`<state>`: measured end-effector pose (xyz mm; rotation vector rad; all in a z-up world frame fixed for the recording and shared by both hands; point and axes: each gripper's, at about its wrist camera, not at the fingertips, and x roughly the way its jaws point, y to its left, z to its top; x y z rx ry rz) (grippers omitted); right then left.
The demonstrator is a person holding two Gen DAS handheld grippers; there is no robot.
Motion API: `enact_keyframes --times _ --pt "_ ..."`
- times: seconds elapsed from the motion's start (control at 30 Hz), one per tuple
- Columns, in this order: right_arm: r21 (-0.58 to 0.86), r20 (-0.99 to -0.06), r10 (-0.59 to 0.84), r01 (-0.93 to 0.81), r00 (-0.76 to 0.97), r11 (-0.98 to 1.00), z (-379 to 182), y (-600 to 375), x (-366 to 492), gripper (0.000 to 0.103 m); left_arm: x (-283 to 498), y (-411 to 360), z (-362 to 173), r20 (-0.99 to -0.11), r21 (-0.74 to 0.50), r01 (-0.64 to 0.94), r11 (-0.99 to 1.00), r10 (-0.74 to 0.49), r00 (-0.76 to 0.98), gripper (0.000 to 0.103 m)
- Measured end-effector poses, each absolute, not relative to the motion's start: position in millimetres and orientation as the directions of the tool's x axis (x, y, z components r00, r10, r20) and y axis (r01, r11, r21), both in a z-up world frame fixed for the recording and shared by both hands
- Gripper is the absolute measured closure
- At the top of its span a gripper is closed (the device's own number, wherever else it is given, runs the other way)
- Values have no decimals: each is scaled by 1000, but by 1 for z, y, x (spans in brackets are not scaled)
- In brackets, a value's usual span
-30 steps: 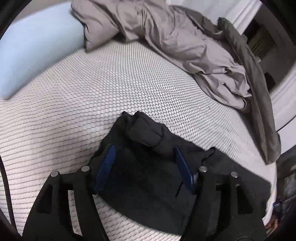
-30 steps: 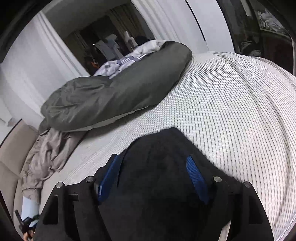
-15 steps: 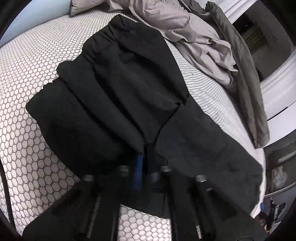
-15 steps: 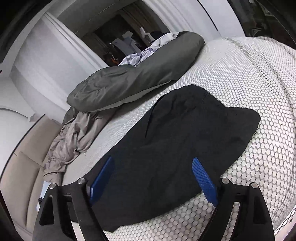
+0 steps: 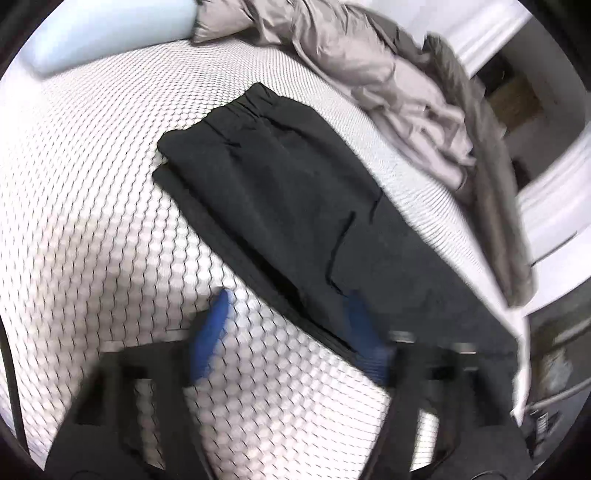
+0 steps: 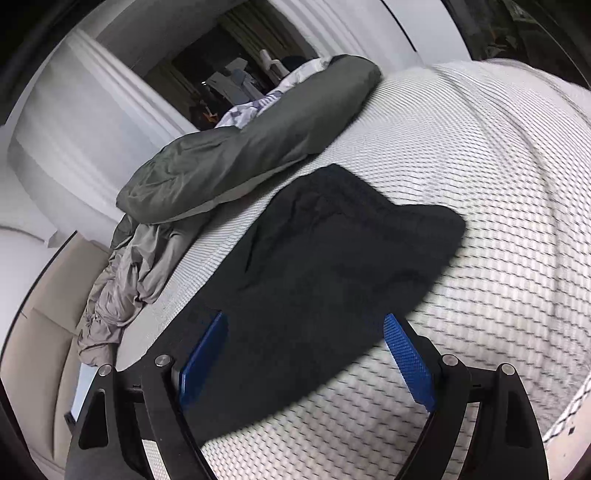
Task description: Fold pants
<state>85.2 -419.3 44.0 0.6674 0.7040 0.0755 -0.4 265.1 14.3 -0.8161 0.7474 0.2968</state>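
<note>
Black pants (image 5: 288, 192) lie folded lengthwise on a white honeycomb-patterned mattress (image 5: 85, 206), waistband at the far end. My left gripper (image 5: 288, 314) hovers over the near edge of the pants, blurred; its jaws are opening and nothing is pinched between the blue pads (image 5: 210, 332). In the right wrist view the same pants (image 6: 332, 266) spread ahead of my right gripper (image 6: 306, 332), which stands open above the cloth without pressing on it.
A grey-beige crumpled sheet (image 5: 369, 59) and a dark olive duvet (image 6: 240, 155) are heaped along the far side of the bed. A pale blue pillow (image 5: 103, 29) lies at the back left. The mattress edge (image 5: 517, 325) drops off at the right.
The left gripper closed on the pants half a second ago, then let go and pulled back left. The pants now lie flatter and farther off. The right gripper drew back, staying open.
</note>
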Motion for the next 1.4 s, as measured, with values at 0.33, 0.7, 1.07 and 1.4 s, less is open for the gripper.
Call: enact_keyframes --times 0.33,0.7,1.07,1.4 --pt "814 -486 501 162 716 558 -7 -449 108 22 40 274 -13 -695 -606 -528 595 -73 716 83" --pt "717 -494 312 177 812 674 4 -434 110 101 -2 267 5 -661 -555 -504 662 18 750 101" --pt "614 -626 270 249 732 749 5 -442 55 85 -70 264 7 -718 -435 -594 677 138 682 86" --pt "358 -524 192 10 830 934 82 -372 18 32 -62 191 63 -631 -241 -530 813 283 722 42"
